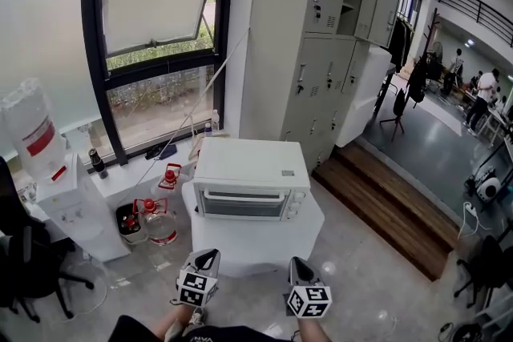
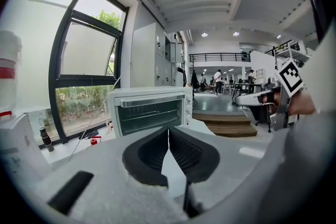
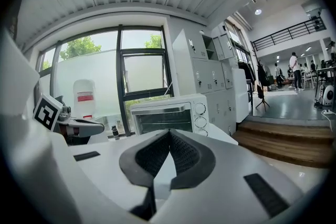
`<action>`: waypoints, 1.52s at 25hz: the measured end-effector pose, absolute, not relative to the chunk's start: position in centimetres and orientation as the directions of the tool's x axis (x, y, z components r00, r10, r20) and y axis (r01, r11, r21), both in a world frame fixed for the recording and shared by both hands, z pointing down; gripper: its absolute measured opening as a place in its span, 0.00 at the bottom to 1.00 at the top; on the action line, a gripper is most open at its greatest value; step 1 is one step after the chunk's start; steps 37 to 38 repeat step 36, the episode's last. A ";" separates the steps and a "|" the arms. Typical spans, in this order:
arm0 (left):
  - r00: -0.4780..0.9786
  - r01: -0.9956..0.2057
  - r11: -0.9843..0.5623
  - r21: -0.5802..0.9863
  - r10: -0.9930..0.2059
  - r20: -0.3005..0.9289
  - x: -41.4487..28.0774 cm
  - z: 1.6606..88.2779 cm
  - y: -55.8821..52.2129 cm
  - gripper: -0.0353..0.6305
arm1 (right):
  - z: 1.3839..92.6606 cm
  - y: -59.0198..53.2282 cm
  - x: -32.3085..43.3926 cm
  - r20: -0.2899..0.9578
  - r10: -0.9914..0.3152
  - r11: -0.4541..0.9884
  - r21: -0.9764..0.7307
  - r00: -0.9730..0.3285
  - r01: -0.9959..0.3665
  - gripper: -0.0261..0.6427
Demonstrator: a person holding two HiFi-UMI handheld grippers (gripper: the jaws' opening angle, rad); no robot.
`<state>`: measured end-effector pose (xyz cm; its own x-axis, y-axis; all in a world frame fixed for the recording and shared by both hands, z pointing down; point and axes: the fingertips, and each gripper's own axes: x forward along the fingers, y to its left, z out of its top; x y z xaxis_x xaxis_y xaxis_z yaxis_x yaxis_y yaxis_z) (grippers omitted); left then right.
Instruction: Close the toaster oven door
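In the head view our toaster oven, door shut, sits on the white table, with our left gripper and right gripper low before it (neither touching). In the left gripper view we see jaws pressed together, holding nothing. In the right gripper view the jaws are likewise together, the oven straight ahead.

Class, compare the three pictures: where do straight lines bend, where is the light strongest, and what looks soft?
Head view: even daylight from the window, toaster oven sharp, slight edge bending. Left gripper view: strong fisheye, dark corners, the window bowed; the left gripper is soft up close. Right gripper view: same fisheye, dark rim; the right gripper is soft up close, the window brightest.
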<state>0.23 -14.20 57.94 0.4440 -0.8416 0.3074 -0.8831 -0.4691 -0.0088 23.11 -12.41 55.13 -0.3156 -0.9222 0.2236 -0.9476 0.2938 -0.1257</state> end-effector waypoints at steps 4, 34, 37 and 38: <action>0.435 -0.886 -0.463 -0.005 -0.837 0.332 0.5 59.1 -12.6 0.09 | 55.8 -10.9 23.5 0.240 -0.912 0.313 -0.116 -0.333 -0.942 0.04; 0.447 -0.886 -0.464 0.011 -0.846 0.290 1.7 58.4 -8.6 0.08 | 56.0 -8.4 24.0 0.233 -0.917 0.303 -0.123 -0.324 -0.945 0.04; 0.449 -0.885 -0.466 0.011 -0.846 0.287 1.7 58.4 -8.8 0.08 | 55.9 -8.6 23.8 0.232 -0.916 0.307 -0.121 -0.328 -0.944 0.04; 0.449 -0.885 -0.466 0.011 -0.846 0.287 1.7 58.4 -8.8 0.08 | 55.9 -8.6 23.8 0.232 -0.916 0.307 -0.121 -0.328 -0.944 0.04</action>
